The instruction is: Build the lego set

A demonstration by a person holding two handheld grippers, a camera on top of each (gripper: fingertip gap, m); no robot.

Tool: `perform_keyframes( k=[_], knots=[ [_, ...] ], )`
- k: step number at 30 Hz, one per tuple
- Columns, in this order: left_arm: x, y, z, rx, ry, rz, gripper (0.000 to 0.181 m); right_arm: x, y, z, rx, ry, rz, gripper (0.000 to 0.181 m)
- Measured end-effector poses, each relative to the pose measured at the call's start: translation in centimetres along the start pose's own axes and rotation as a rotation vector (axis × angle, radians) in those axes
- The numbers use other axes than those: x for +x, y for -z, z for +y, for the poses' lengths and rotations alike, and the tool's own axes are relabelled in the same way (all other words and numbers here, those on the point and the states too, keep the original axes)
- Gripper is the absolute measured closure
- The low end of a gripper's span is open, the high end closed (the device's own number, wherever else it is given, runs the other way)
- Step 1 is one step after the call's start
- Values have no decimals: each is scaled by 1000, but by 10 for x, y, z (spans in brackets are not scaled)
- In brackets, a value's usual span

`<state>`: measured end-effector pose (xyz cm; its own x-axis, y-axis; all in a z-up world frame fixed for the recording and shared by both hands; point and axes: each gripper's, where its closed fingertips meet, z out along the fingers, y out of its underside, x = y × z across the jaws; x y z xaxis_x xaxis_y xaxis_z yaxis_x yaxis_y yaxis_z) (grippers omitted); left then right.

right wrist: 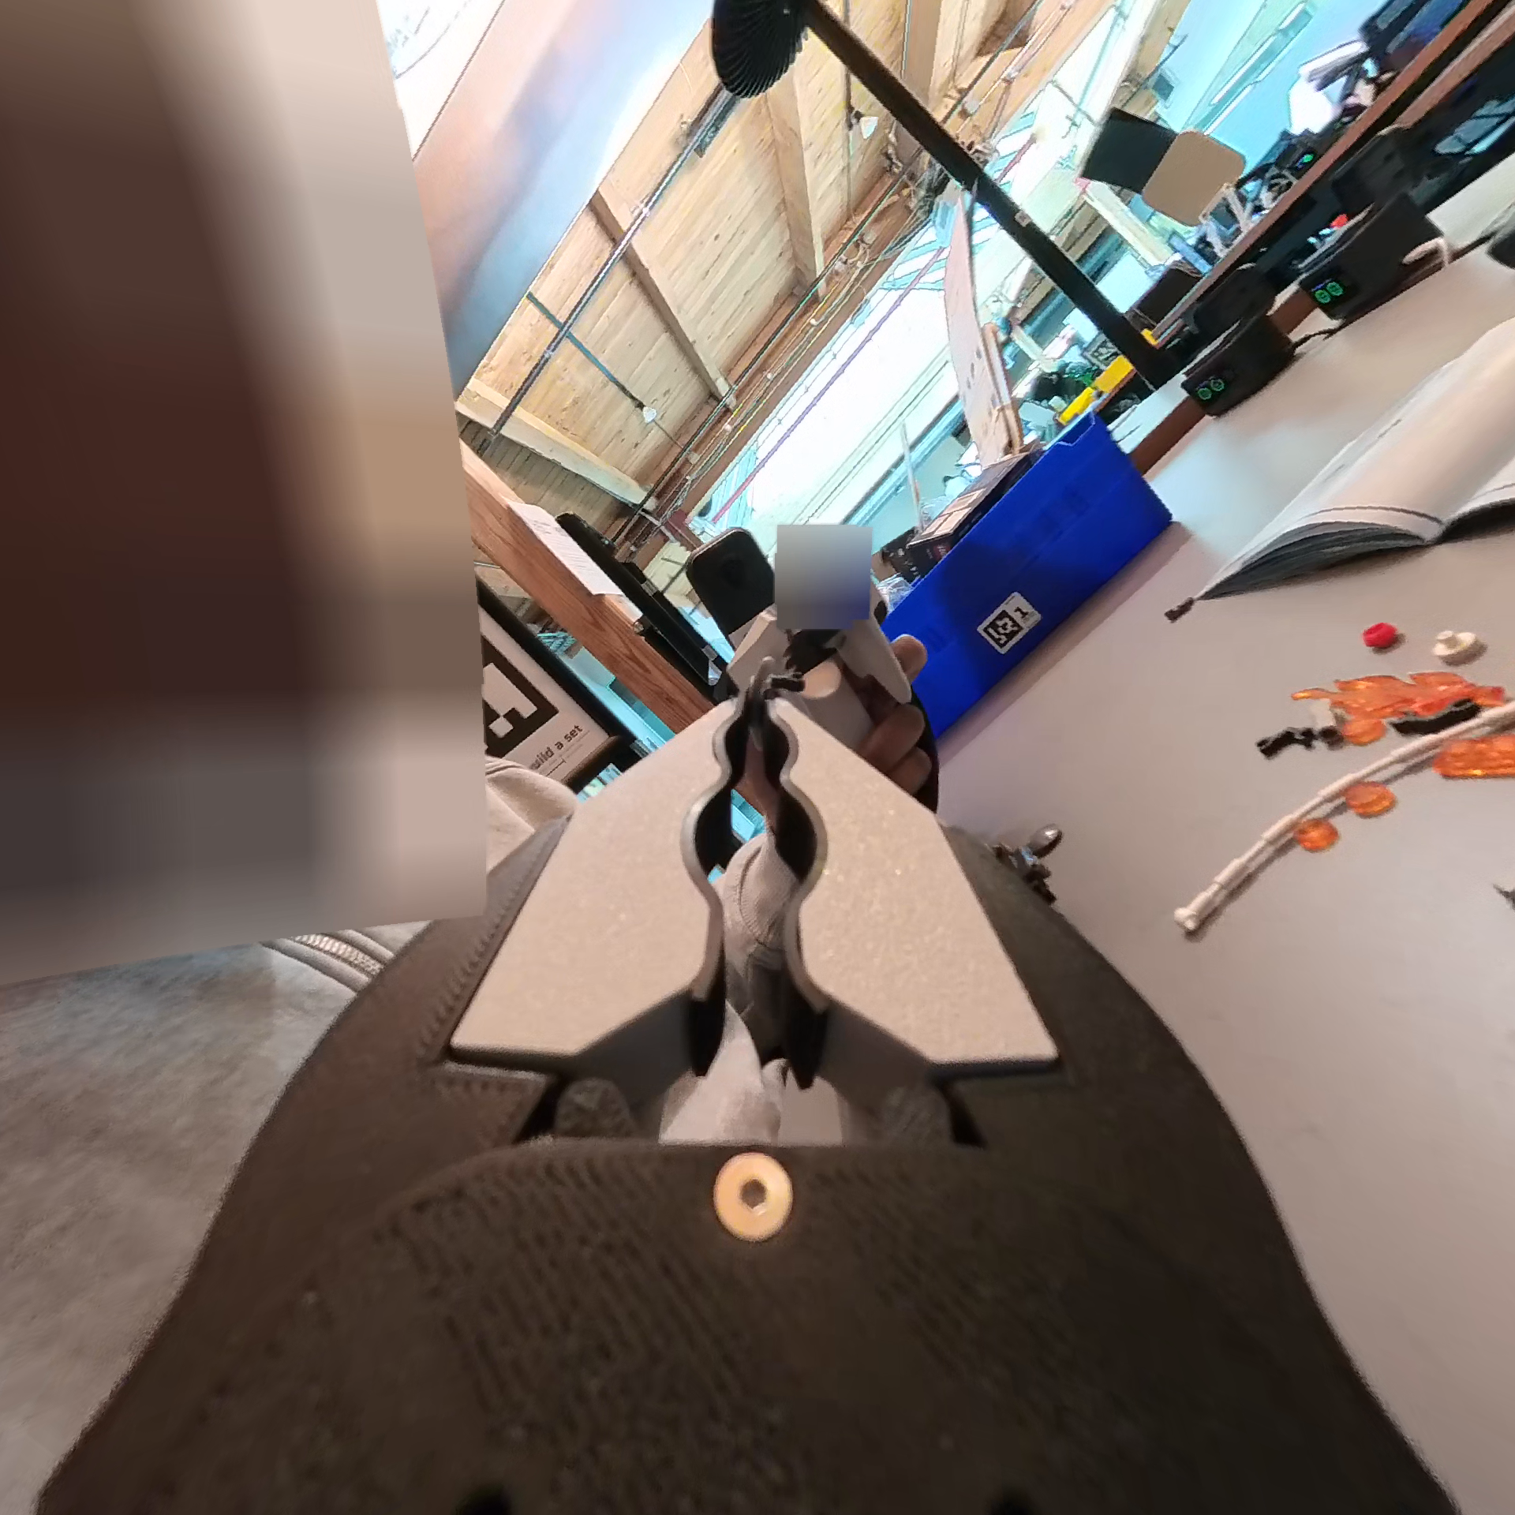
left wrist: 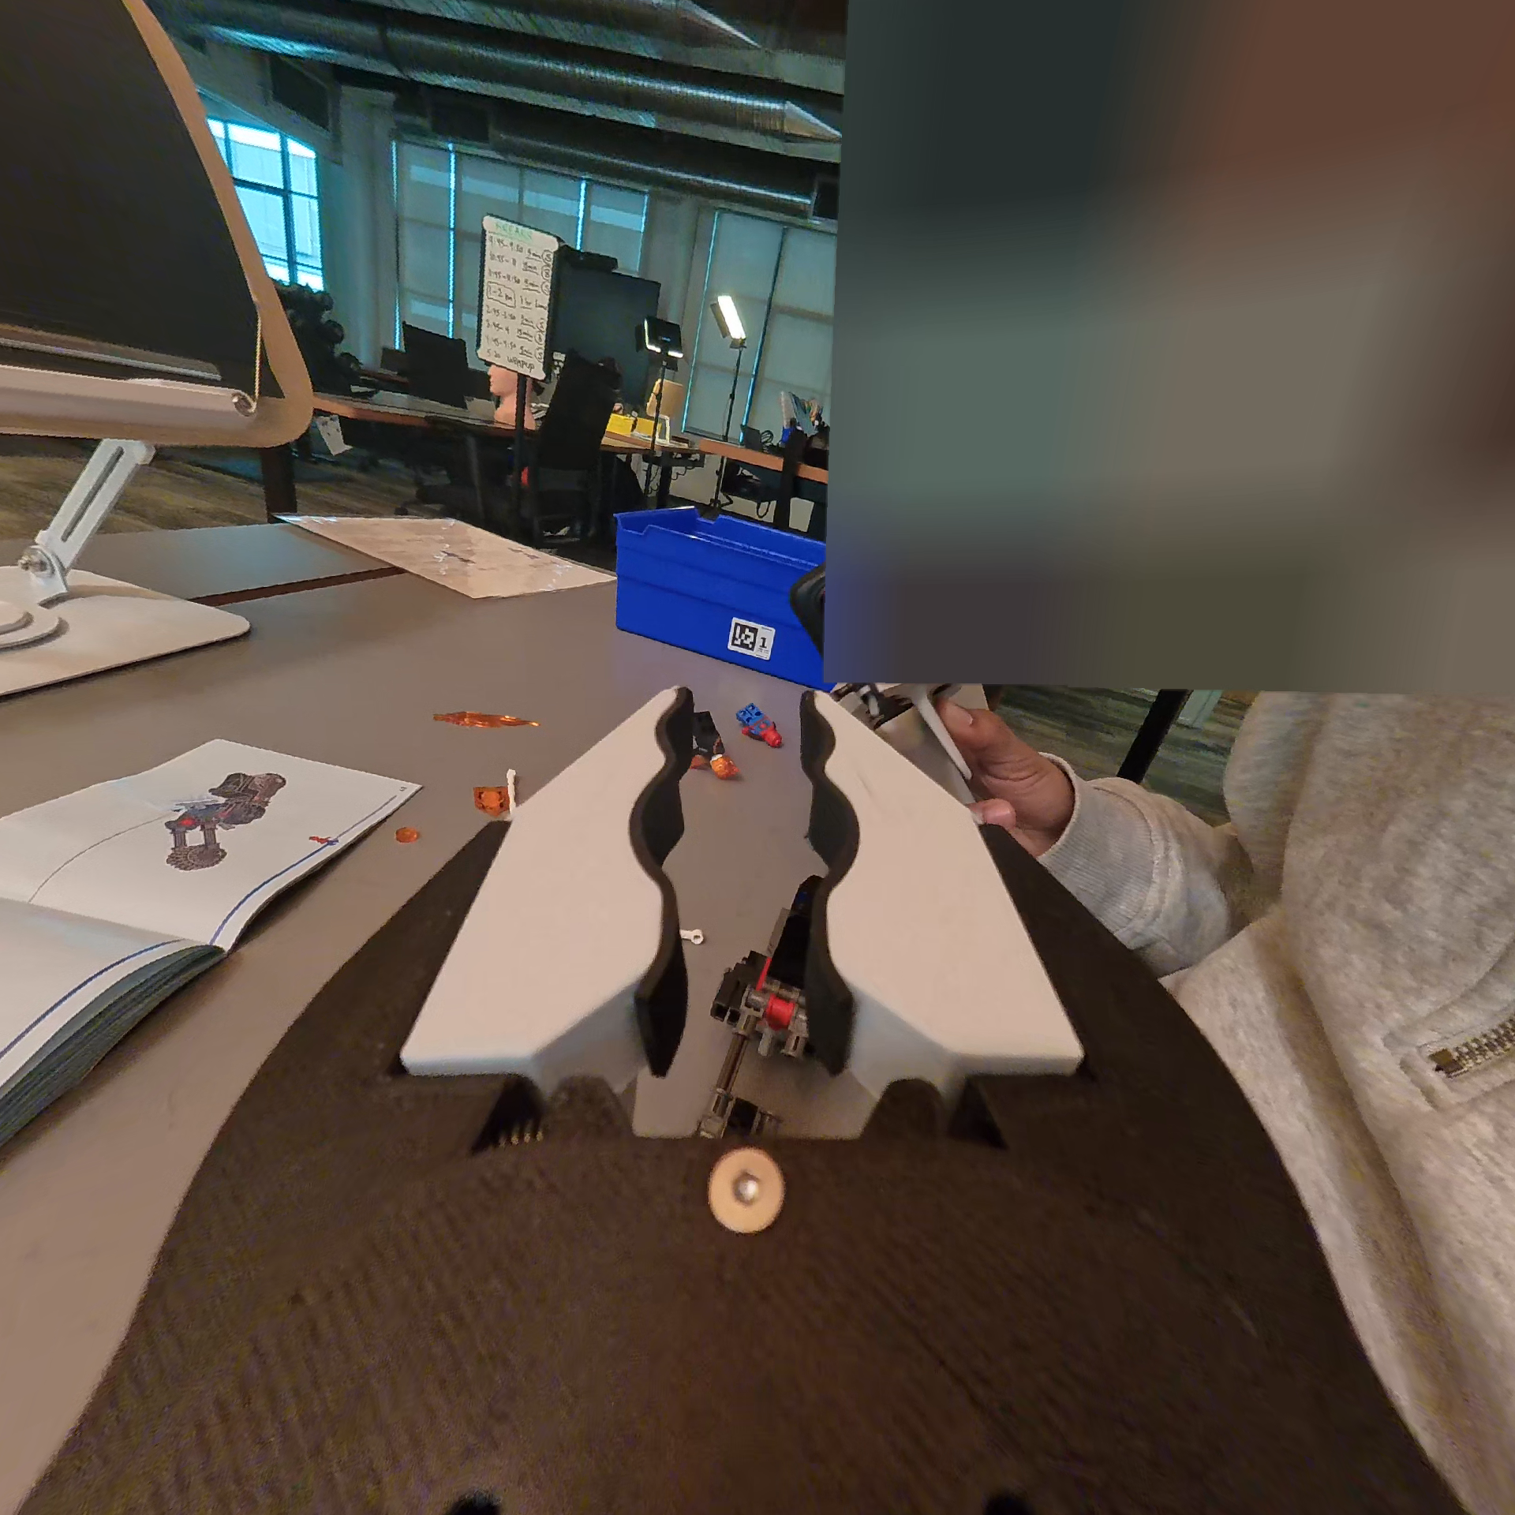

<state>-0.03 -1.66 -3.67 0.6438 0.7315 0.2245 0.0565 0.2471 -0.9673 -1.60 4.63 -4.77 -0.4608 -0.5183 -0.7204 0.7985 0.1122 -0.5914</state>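
Observation:
In the left wrist view my left gripper (left wrist: 744, 705) is open and low over the grey table (left wrist: 369, 656). A black, grey and red lego assembly (left wrist: 766, 1004) lies between its fingers, close against the right finger's inner pad. A small white piece (left wrist: 693, 935) lies in the gap. Beyond the tips lie a blue-and-red figure part (left wrist: 758, 725) and a black-and-orange one (left wrist: 712, 750). In the right wrist view my right gripper (right wrist: 759, 689) is raised off the table, tilted, and shut on a small black lego piece (right wrist: 779, 677) at its tips.
An open instruction booklet (left wrist: 188, 828) lies at left, also seen at far right (right wrist: 1394, 467). A blue bin (left wrist: 705, 582) (right wrist: 1057, 557) stands behind. Orange clear pieces (left wrist: 488, 720) (right wrist: 1394, 705), a white flexible rod (right wrist: 1312, 820), and red (right wrist: 1380, 635) and black (right wrist: 1295, 742) bits are scattered. A white stand base (left wrist: 98, 631) sits far left.

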Motion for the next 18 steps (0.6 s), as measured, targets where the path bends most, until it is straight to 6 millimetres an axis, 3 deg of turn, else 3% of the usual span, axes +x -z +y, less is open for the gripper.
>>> perform_keyframes(
  k=[13,18],
  knots=[
    [0,-1,0,8,46,29,156,23,-4,-1,3,-17,113,181],
    [-1,-1,-2,23,75,42,156,35,6,-17,42,179,301,181]
  ],
)
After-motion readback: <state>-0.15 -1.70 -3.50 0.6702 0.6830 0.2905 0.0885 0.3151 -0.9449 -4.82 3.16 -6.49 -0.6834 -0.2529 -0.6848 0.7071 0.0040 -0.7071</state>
